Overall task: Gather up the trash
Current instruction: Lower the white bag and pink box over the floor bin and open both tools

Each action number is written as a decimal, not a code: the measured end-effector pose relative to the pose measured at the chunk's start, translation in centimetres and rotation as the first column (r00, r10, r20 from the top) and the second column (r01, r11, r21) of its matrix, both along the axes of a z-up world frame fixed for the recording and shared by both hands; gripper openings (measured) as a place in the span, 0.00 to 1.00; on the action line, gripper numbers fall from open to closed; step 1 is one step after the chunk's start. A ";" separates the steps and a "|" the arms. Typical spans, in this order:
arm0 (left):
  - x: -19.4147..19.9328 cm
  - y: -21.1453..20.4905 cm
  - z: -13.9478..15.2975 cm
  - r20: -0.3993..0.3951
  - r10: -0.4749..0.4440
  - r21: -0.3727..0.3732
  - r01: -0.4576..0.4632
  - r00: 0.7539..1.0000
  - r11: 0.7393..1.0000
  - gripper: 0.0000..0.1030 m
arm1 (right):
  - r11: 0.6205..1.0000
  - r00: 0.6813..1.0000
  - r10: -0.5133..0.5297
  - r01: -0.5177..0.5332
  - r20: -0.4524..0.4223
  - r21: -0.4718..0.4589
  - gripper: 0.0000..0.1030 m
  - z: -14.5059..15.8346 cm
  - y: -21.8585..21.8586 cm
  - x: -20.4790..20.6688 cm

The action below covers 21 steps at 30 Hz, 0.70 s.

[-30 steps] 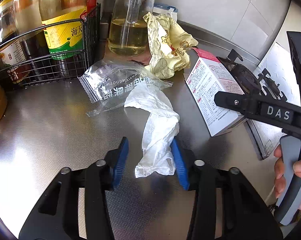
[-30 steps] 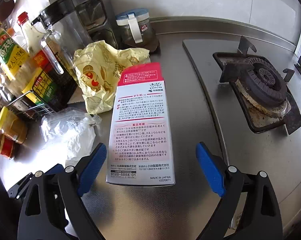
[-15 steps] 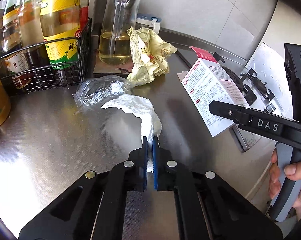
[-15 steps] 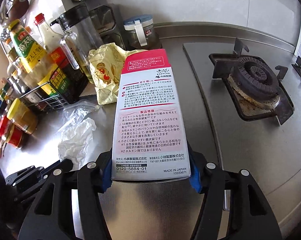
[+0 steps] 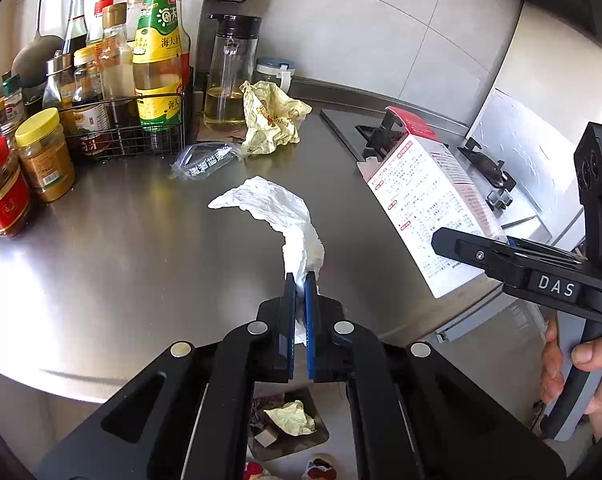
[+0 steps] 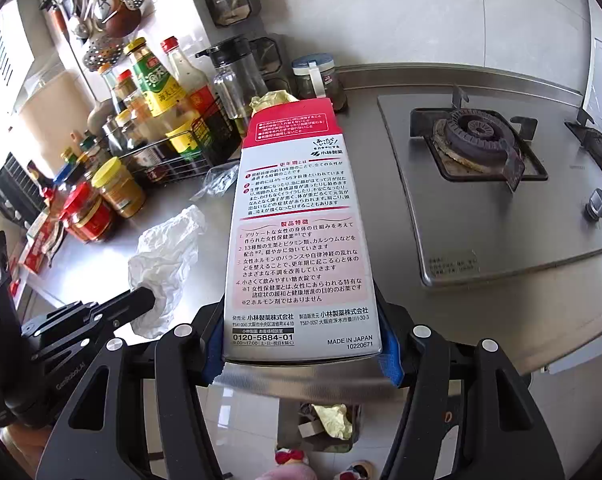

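Note:
My left gripper (image 5: 299, 280) is shut on one end of a crumpled white tissue (image 5: 277, 208), which hangs lifted over the steel counter (image 5: 121, 248) near its front edge. My right gripper (image 6: 301, 356) is shut on the bottom end of a red-and-white cardboard box (image 6: 297, 220), held tilted above the counter; the box (image 5: 417, 200) also shows at the right of the left wrist view. A crumpled yellow wrapper (image 5: 273, 120) and a clear plastic bag (image 5: 205, 160) lie at the back of the counter. An open trash bin (image 5: 325, 436) with trash inside stands on the floor below.
A wire rack of sauce bottles (image 5: 141, 120), jars (image 5: 45, 156) and an oil dispenser (image 5: 229, 80) line the back left. A gas stove (image 6: 477, 144) fills the right side. A person's hand (image 5: 593, 360) holds the right gripper's handle.
Both grippers closed, the left on the tissue and the right on the box, then lifted them and pulled back toward the counter's front edge, bringing the bin below into view.

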<state>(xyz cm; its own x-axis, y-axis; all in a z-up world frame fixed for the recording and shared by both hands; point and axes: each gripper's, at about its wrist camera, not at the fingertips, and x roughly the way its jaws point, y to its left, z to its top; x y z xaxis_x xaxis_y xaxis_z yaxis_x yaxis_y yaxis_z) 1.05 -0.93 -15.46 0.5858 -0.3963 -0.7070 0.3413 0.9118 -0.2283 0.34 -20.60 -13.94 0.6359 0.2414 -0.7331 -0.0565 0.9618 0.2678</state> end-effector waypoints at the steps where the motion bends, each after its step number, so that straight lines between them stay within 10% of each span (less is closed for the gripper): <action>1: -0.9 0.1 -0.1 -0.007 0.006 -0.002 -0.006 1.000 1.000 0.03 | 1.000 1.000 0.005 -0.005 -0.003 0.003 0.59 -0.1 -0.1 -0.8; 12: -10.8 0.8 -1.5 -0.088 0.017 -0.006 -0.018 0.996 1.000 0.03 | 0.995 0.988 0.089 -0.083 -0.124 0.049 0.59 -3.5 -0.1 -9.7; 21: -13.7 0.6 -8.9 -0.253 0.030 0.022 -0.025 0.967 0.999 0.03 | 0.992 0.943 0.127 -0.113 -0.307 0.061 0.59 -11.3 0.7 -12.1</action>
